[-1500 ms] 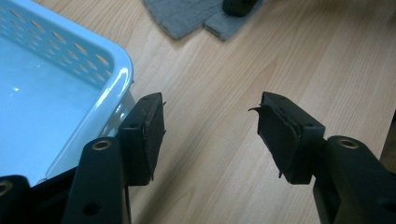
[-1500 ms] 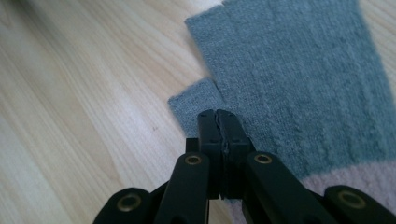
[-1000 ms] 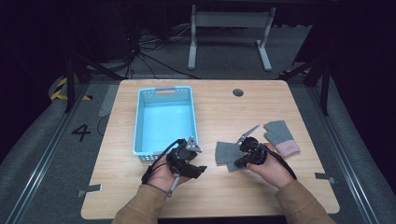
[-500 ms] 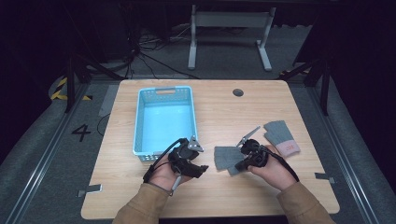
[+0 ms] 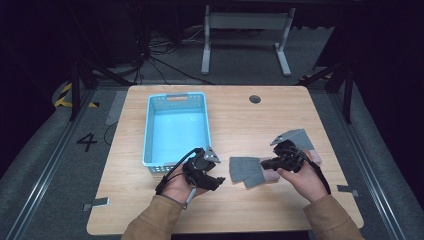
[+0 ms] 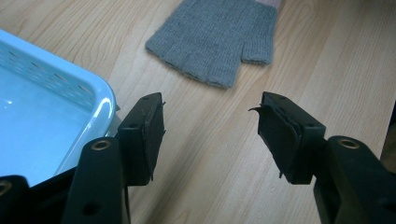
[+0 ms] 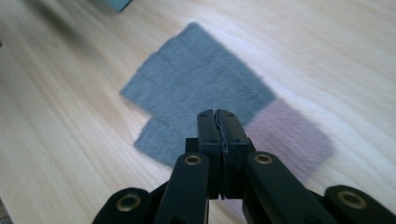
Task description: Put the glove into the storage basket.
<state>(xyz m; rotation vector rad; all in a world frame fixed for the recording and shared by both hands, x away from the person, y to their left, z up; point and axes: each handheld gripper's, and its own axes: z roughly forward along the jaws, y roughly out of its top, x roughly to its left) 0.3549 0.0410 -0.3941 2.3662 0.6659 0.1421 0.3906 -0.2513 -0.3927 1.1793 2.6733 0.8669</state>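
Step in hand, as judged: lift the near glove [image 5: 247, 170] and carry it to the basket [image 5: 150, 130].

- Right gripper [image 7: 217, 114]: jaws clenched tight, tips over the glove's middle near the cuff. Cannot tell whether a fold of knit is caught between them.
- Left gripper [image 6: 210, 116]: jaws apart, nothing between them, just beside the basket's near corner, aimed at the glove.
- Glove lies flat on the table [image 5: 240, 115], between the two grippers. A second glove [image 5: 296, 137] lies beyond the right gripper.

To do it well:
- pinch a thick fold at the cuff, since thin knit slips;
- lift until the fabric clears the basket rim.

Materials:
- glove: soft grey ribbed knit, short open fingers, pink cuff, limp;
- basket: rigid light-blue plastic, perforated walls, rounded rim;
- table: smooth pale wood grain.
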